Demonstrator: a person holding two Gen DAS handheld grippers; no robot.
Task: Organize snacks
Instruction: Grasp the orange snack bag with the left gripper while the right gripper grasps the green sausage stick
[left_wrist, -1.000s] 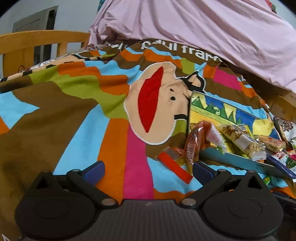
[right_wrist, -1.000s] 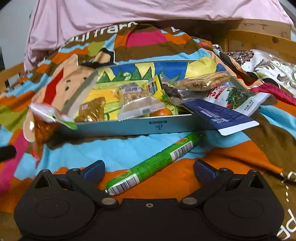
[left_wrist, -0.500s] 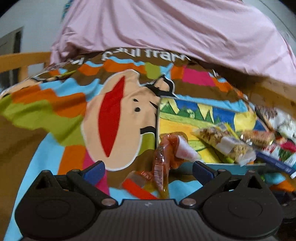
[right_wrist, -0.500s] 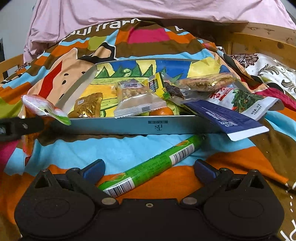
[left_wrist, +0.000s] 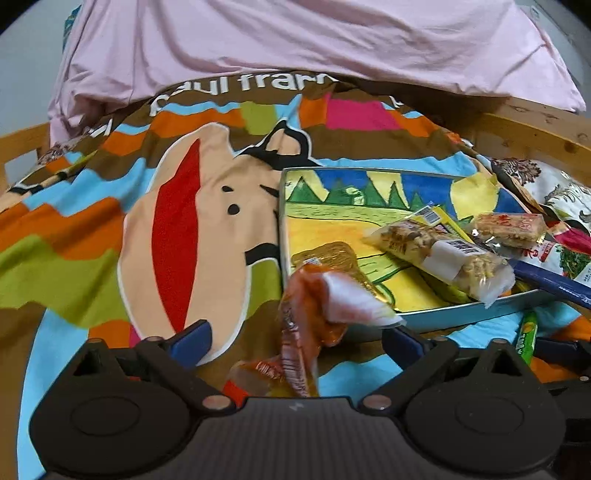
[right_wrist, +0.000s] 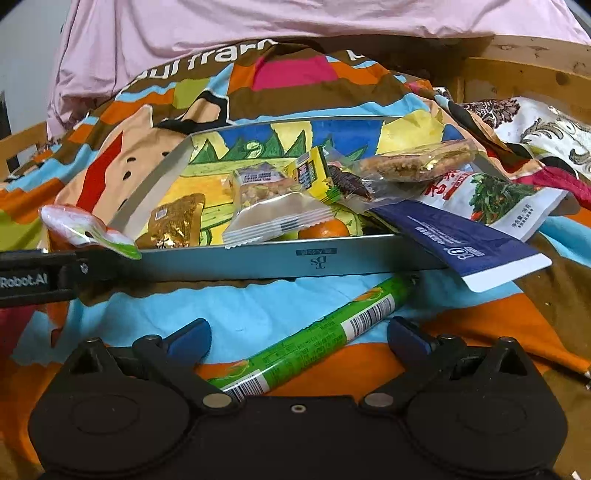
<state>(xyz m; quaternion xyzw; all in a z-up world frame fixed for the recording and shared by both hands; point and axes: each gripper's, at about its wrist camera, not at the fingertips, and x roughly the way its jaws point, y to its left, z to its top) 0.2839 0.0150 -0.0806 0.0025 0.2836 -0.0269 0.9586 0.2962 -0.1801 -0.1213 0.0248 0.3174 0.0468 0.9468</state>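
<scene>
Fingers (left_wrist: 192, 338) of left gripper (left_wrist: 295, 338) spread, orange snack packets (left_wrist: 303, 332) between them, at tray (left_wrist: 461, 314) corner on bed. Right gripper (right_wrist: 297, 334) fingers (right_wrist: 406, 334) spread over green tube (right_wrist: 317, 332) lying before tray (right_wrist: 280, 260).

Snack packets (right_wrist: 275, 206) lie in the tray (right_wrist: 295, 258), a tube (right_wrist: 314, 332) before it.

The lower end of the orange snack packet (left_wrist: 299, 354) is hidden behind the left gripper (left_wrist: 295, 339) body, and its white top is blurred. The near end of the green stick pack (right_wrist: 314, 343) is covered by the right gripper (right_wrist: 297, 338). An orange fruit (right_wrist: 323, 229) in the tray (right_wrist: 280, 260) is largely hidden under a clear nut packet (right_wrist: 273, 206). Small print on the blue pouch (right_wrist: 458, 243) cannot be read.
</scene>
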